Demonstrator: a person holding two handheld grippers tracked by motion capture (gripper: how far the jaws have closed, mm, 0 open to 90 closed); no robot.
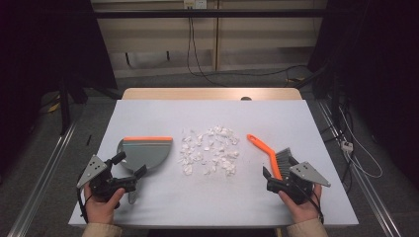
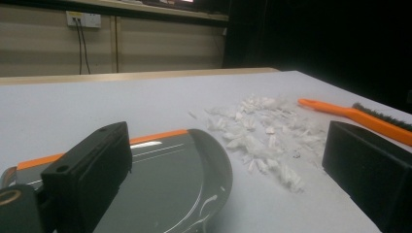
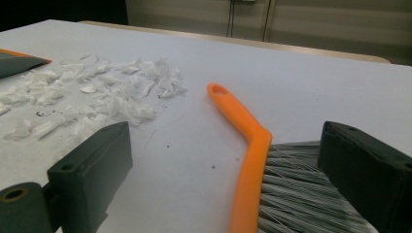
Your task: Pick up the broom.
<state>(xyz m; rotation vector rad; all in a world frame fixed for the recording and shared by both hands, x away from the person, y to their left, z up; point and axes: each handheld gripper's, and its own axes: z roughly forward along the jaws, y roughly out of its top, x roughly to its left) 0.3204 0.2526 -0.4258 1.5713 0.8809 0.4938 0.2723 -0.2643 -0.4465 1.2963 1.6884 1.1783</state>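
A grey dustpan (image 1: pixel 148 154) with an orange lip lies left of centre, its handle towards the front edge. My left gripper (image 1: pixel 130 165) stands open over that rear part; in the left gripper view the gripper (image 2: pixel 228 145) has its jaws spread wide either side of the pan (image 2: pixel 165 174). A pile of white paper scraps (image 1: pixel 210 148) sits mid-table. To its right lies an orange-handled brush (image 1: pixel 262 148) with grey bristles (image 1: pixel 285 159). My right gripper (image 1: pixel 281 173) is open around the brush head, and the handle (image 3: pixel 245 126) runs between its jaws.
The pale grey table top (image 1: pixel 276 118) ends at a wooden strip (image 1: pixel 212 94) at the back. Metal rails (image 1: pixel 44 168) run along the floor on both sides. Cables (image 1: pixel 356 148) trail on the floor at the right.
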